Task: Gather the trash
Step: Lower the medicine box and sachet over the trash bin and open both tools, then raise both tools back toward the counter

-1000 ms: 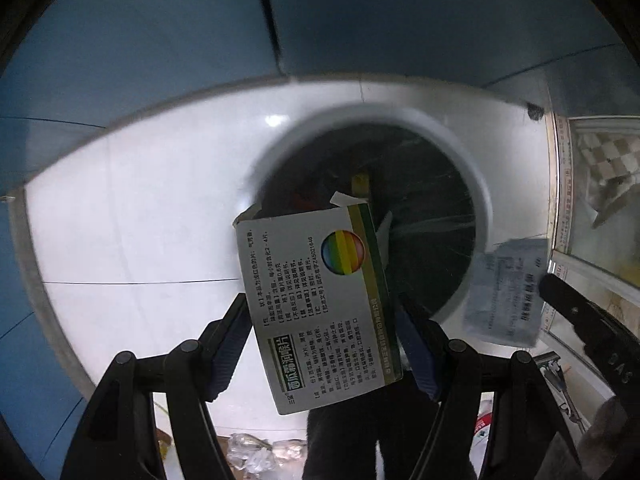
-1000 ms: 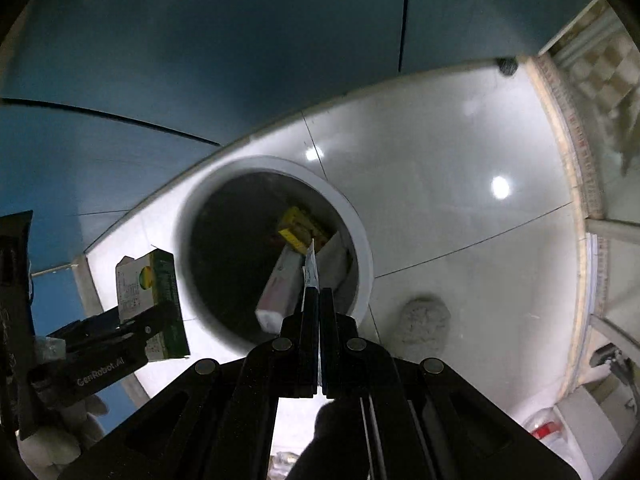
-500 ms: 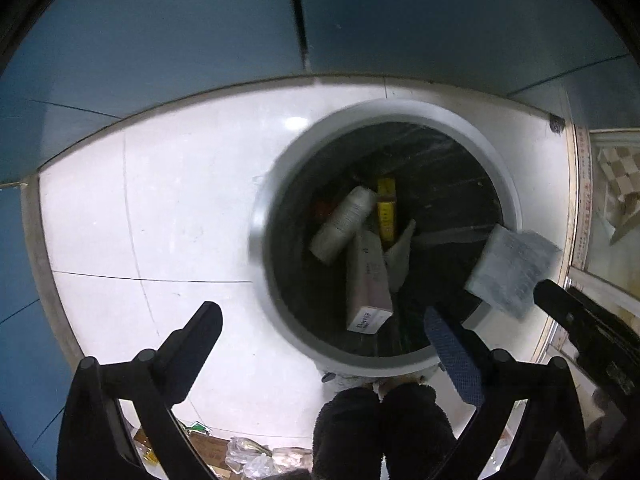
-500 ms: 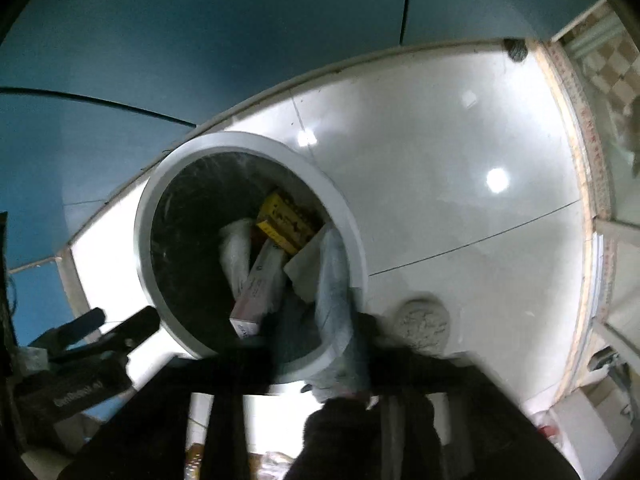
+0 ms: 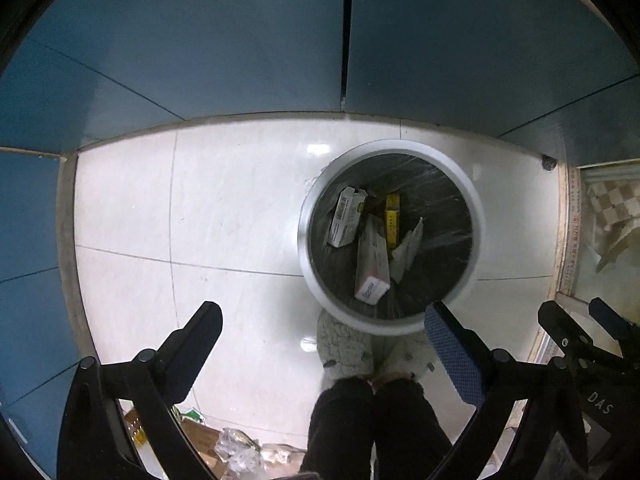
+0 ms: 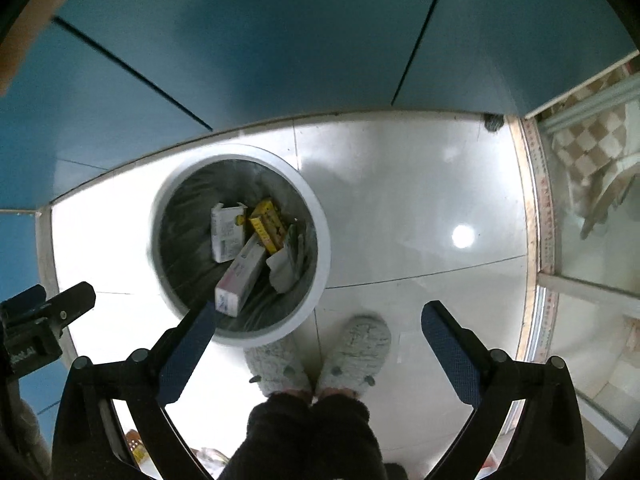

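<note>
A: Where is the trash being seen, taking the round bin [image 5: 304, 236] as the landmark?

B: All of it is being held inside the bin [image 6: 326, 248], on the dark liner. A white carton with a barcode [image 5: 346, 222] is being shown nearest the bin's far-left wall, its long axis running from the near-left up toward the far rim, the end with a coloured spot pointing away. The same carton [image 6: 229, 233] is being seen standing almost straight up-and-down in the right wrist view.

A: And the long box?

B: A long pink-and-white box [image 5: 373, 266] is being shown at the bin's middle, lying beside the carton; its printed end is being pointed at the near rim. In the right wrist view the box [image 6: 240, 276] is being seen tilted, near end toward the lower left. A yellow box [image 5: 392, 218] is being shown behind it, long axis toward the far rim, and crumpled paper [image 6: 289, 262] is being seen just to the right of the long box.

A: How are the tools being held?

B: The left gripper [image 5: 322, 342] is being held spread wide with nothing between its fingers, above the bin's near rim. The right gripper [image 6: 318, 338] is likewise being held spread and unloaded, above grey fuzzy slippers [image 6: 354, 350] just beside the bin on the white tiled floor [image 6: 420, 208].
</note>
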A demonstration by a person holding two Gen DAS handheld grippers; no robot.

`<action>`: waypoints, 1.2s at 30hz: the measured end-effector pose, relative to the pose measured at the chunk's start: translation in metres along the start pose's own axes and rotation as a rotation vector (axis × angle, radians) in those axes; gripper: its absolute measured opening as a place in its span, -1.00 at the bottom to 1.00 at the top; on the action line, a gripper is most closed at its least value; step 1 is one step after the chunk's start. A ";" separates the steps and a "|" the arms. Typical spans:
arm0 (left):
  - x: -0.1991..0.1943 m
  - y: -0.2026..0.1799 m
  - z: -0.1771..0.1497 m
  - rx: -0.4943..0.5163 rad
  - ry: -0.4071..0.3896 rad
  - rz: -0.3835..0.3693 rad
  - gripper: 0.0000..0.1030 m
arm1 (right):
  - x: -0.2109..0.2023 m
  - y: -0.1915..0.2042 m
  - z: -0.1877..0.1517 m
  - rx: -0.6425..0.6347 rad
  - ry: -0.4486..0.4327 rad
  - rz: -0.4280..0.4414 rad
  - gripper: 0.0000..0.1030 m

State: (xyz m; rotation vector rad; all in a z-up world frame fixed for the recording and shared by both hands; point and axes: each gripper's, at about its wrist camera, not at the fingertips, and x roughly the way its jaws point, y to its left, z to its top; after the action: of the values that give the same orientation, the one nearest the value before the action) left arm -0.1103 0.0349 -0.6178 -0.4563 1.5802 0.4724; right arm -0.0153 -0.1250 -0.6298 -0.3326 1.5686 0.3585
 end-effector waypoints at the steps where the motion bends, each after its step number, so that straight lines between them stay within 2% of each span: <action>1: -0.013 0.001 -0.004 -0.003 -0.006 0.001 1.00 | -0.013 0.001 -0.002 -0.007 -0.009 -0.002 1.00; 14: -0.156 0.006 -0.054 0.005 -0.011 -0.004 1.00 | -0.195 0.017 -0.027 -0.041 -0.081 0.033 1.00; 21: -0.247 0.017 -0.072 -0.003 -0.060 -0.041 1.00 | -0.298 0.034 -0.049 -0.059 -0.078 0.084 1.00; 25: -0.304 0.023 -0.075 -0.023 -0.120 -0.067 1.00 | -0.362 0.038 -0.054 -0.025 -0.097 0.137 1.00; 28: -0.343 0.022 -0.066 -0.013 -0.193 -0.085 1.00 | -0.407 0.032 -0.043 0.034 -0.146 0.189 1.00; 30: -0.366 0.018 -0.054 0.005 -0.252 -0.076 1.00 | -0.441 0.024 -0.028 0.072 -0.209 0.213 1.00; 36: -0.435 -0.002 0.011 0.007 -0.384 -0.075 1.00 | -0.522 -0.017 0.038 0.183 -0.372 0.233 1.00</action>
State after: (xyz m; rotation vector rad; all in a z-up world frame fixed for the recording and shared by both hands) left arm -0.0748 0.0423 -0.1837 -0.3918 1.1906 0.4661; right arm 0.0412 -0.1299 -0.1094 0.0602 1.2628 0.4264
